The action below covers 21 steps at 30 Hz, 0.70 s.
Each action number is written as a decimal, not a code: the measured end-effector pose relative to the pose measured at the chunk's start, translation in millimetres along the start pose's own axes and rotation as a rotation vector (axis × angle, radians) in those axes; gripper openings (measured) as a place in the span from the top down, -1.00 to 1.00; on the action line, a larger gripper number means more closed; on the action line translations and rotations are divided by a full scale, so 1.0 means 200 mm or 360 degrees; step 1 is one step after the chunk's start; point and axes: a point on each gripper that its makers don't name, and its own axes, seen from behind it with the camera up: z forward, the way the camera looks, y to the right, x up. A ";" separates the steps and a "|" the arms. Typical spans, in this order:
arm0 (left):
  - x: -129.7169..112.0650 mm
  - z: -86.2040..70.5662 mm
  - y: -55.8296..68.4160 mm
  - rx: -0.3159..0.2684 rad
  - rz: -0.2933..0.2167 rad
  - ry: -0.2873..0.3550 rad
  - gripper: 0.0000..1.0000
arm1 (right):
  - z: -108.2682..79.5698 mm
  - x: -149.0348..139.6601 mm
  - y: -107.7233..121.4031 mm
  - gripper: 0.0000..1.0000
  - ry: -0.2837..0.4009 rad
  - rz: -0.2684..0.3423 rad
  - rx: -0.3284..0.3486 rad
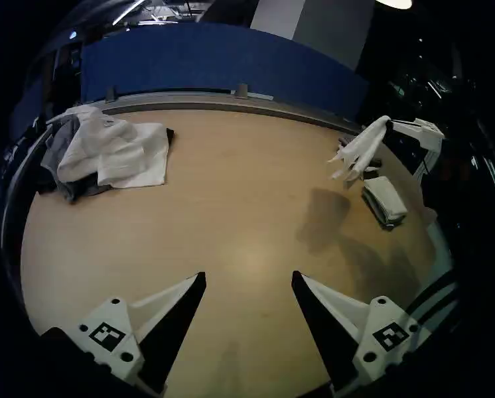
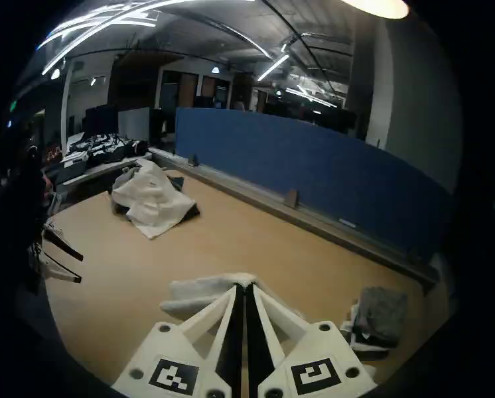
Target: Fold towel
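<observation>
Fingers (image 1: 171,308) of the left gripper (image 1: 247,278) stand wide apart with nothing between them, and they hover above the bare wooden table (image 1: 247,219). In the left gripper view, a loose pile of towels (image 1: 111,156) sits at the table's far left corner. It is white cloth heaped over grey, close to the blue partition (image 1: 221,60) that runs along the back edge. Well apart from the pile, at the right end of the table, the right gripper (image 1: 388,124) holds a white towel (image 1: 359,151) raised off the surface. The cloth hangs down from the fingertips in bunched folds. Just below it, a folded towel (image 1: 384,200) lies flat on the table near the edge.

In the right gripper view, the right gripper's fingers (image 2: 281,325) are closed together with the white towel pinched at their tips — the cloth spreads to the left of the tips, above the table. The pile of towels lies far off at the left by the blue partition — the folded towel rests at the lower right, near the table corner.
</observation>
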 end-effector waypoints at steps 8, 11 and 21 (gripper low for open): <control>0.01 0.02 0.04 -0.0003 0.0004 -0.0003 -0.92 | -0.06 -0.03 0.26 0.97 -0.0021 -0.0004 -0.0104; 0.01 0.03 0.06 -0.0004 0.0012 -0.0007 -0.92 | -0.08 -0.04 0.34 0.97 -0.0021 0.0012 -0.0137; 0.01 0.05 0.11 0.0002 0.0035 -0.0019 -0.92 | -0.11 -0.12 0.55 0.96 -0.0052 0.0026 -0.0210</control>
